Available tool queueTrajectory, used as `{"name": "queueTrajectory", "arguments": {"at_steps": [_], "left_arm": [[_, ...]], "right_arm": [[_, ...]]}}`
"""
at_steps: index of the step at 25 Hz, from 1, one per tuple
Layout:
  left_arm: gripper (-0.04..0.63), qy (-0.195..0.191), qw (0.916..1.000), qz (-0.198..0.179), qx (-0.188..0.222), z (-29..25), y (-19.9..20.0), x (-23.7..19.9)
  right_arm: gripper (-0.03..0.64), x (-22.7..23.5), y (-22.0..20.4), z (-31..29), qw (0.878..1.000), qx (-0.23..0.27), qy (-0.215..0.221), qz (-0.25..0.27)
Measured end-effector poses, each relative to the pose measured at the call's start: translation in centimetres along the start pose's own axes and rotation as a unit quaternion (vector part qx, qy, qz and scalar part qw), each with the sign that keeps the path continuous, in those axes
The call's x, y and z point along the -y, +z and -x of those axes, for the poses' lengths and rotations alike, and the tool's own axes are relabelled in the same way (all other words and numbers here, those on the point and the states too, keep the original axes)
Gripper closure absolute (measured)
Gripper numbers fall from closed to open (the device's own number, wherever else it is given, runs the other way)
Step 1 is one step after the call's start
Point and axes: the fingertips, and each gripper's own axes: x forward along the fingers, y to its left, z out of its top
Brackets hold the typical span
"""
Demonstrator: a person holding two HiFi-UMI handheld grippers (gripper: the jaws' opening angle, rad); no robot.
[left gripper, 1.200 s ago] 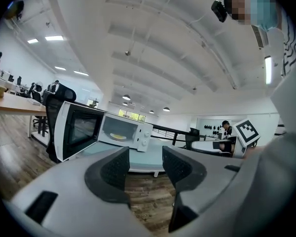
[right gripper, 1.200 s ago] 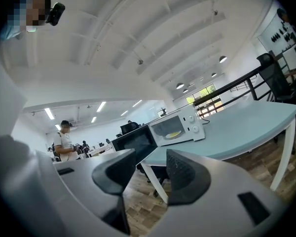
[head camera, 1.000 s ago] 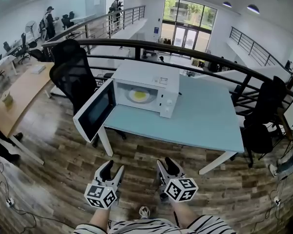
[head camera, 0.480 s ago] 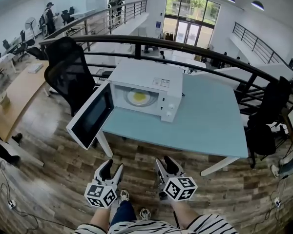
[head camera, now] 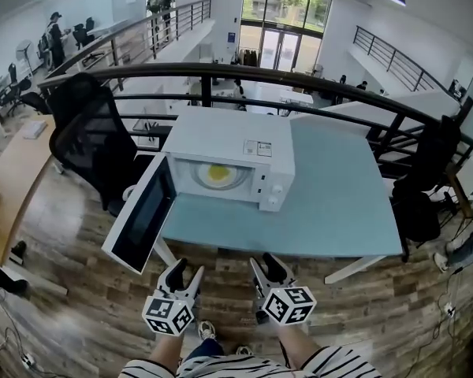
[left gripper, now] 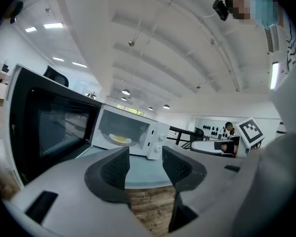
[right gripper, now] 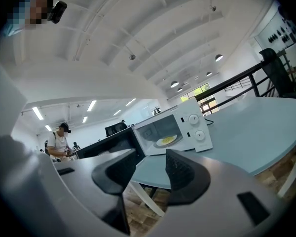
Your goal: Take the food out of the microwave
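Nothing is out yet: the door (head camera: 139, 223) stands open and the food (head camera: 218, 172) sits inside the microwave (head camera: 229, 136) on the tabletop (head camera: 339, 203). I have my left gripper (head camera: 186, 272) and right gripper (head camera: 266, 264) empty with jaws apart, short of the tabletop, so I judge the whole reach and lift remains.

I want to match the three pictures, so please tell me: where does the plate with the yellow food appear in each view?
Head view: the plate sits inside the open microwave, near centre, slightly left.
Left gripper view: the plate is left of centre, inside the microwave.
Right gripper view: the plate is slightly right of centre, inside the microwave.
Shared landmark: the two-knob panel, just right of the plate everywhere.
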Motion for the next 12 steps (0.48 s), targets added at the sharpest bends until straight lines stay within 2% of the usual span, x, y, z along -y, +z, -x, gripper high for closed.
{"name": "queueTrajectory", "arguments": {"at_steps": [12], "left_arm": [[0.407, -0.063, 0.9978, 0.001, -0.020, -5.8, 0.8, -5.8]], "right_arm": [[0.431, 0.2, 0.0, -7.3, 0.998, 0.021, -0.059, -0.003]]}}
